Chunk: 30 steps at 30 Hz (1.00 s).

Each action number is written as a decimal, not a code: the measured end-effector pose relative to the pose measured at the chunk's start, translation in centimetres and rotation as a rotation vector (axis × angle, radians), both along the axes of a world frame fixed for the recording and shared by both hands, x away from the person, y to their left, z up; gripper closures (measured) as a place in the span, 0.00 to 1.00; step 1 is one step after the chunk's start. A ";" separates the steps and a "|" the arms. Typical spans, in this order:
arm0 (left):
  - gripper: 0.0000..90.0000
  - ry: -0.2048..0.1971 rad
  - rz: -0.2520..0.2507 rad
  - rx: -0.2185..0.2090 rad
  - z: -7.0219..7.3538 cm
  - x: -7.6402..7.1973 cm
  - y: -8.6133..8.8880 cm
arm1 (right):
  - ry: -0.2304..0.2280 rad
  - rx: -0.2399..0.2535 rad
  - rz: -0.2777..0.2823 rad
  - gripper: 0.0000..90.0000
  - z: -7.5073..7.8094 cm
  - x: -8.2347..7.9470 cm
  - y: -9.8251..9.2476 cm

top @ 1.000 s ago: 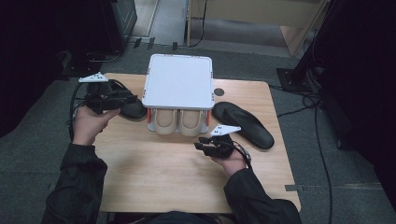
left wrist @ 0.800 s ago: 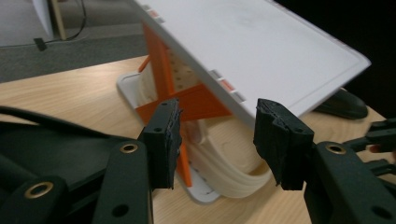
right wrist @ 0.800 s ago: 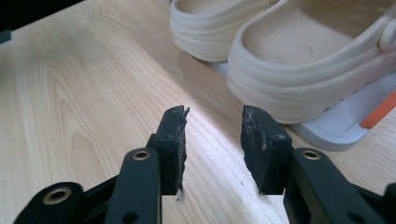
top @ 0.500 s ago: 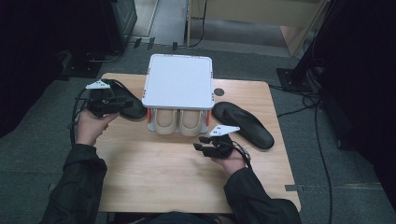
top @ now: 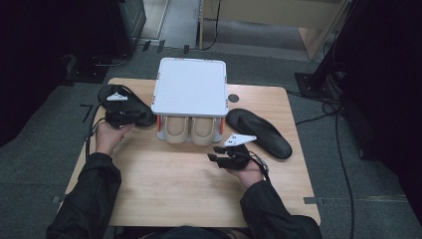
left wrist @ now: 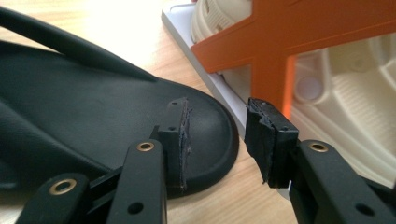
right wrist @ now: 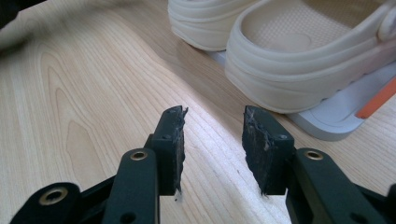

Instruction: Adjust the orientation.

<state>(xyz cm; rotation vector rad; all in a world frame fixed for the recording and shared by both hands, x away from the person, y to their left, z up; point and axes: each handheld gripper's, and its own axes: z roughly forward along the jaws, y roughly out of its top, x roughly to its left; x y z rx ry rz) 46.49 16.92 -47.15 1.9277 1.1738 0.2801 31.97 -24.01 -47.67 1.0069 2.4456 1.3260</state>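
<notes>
A person sits at a pale wooden table with a smooth, visibly grained top, holding a black two-jaw gripper in each hand.

The left gripper is low over the toe end of a black sandal, a flat, matte, rubbery-looking shoe with a rounded toe and a strap arching across it. The sandal lies at the table's left side, just beside the rack. The jaws have just been closing and now stand partly apart, with nothing pressed between them: one worn, frayed foam pad sits over the sandal's toe edge, the other close to the rack's post.

The rack is a small two-level shelf at the table's middle, with a flat, rounded-corner white top, a grey base plate and orange plastic uprights. On its lower level sit two cream clogs, smooth moulded shoes with ribbed toe bands and dotted insoles, toes pointing toward the person.

The right gripper is held just above bare wood in front of the clogs, jaws moderately apart and empty (its pads are ragged too).

A second black sandal lies to the right of the rack.
</notes>
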 end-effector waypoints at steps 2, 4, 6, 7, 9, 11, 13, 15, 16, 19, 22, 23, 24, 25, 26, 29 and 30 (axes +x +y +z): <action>0.69 0.005 0.002 -0.005 -0.6 0.4 -0.2 | -0.009 0.004 -0.005 0.66 -0.1 -0.1 -0.2; 0.71 0.020 -0.001 0.004 -1.1 0.7 -0.4 | -0.004 0.003 -0.010 0.66 -0.1 -0.3 -0.2; 0.73 0.043 -0.007 0.018 -1.6 1.1 -0.5 | -0.002 0.001 -0.010 0.66 -0.2 -0.4 -0.3; 0.74 0.053 -0.010 0.025 -1.9 1.3 -0.6 | -0.003 0.002 -0.008 0.66 -0.2 -0.5 -0.3; 0.75 0.060 -0.015 0.025 -2.4 1.4 -0.7 | -0.005 0.001 -0.009 0.66 -0.2 -0.5 -0.3; 0.76 0.051 -0.013 0.015 -2.5 1.4 -0.6 | -0.008 0.000 -0.010 0.66 -0.2 -0.6 -0.4; 0.78 0.055 -0.009 -0.002 -2.6 1.3 -0.4 | -0.006 0.002 -0.014 0.66 -0.2 -0.6 -0.5; 0.81 0.047 -0.003 -0.012 -2.8 1.2 -0.2 | -0.005 0.004 -0.018 0.66 -0.2 -0.6 -0.6; 0.82 0.049 0.000 -0.010 -2.8 1.2 -0.2 | -0.007 0.004 -0.019 0.66 -0.1 -0.6 -0.6; 0.83 0.054 0.004 0.009 -2.6 1.0 -0.3 | -0.005 0.004 -0.023 0.66 -0.1 -0.5 -0.6; 0.85 0.050 0.011 0.009 -2.7 0.6 -0.2 | -0.007 0.008 -0.022 0.66 -0.1 -0.5 -0.7; 0.85 0.053 0.010 0.008 -2.7 0.6 -0.1 | -0.009 0.013 -0.025 0.66 0.0 -0.4 -0.8; 0.86 0.060 0.012 0.000 -2.7 0.5 0.0 | -0.005 0.016 -0.026 0.66 0.0 -0.4 -0.8; 0.87 0.063 0.011 -0.004 -2.7 0.4 0.1 | -0.009 0.016 -0.027 0.66 0.0 -0.4 -0.9; 0.88 0.068 0.012 -0.009 -2.7 0.3 0.2 | -0.011 0.016 -0.026 0.66 0.0 -0.3 -0.9; 0.90 0.088 0.008 -0.017 -2.7 -0.1 0.5 | -0.008 0.022 -0.026 0.66 0.1 -0.2 -0.8; 0.90 0.092 0.004 -0.018 -2.7 -0.3 0.6 | -0.010 0.024 -0.023 0.66 0.1 -0.1 -0.8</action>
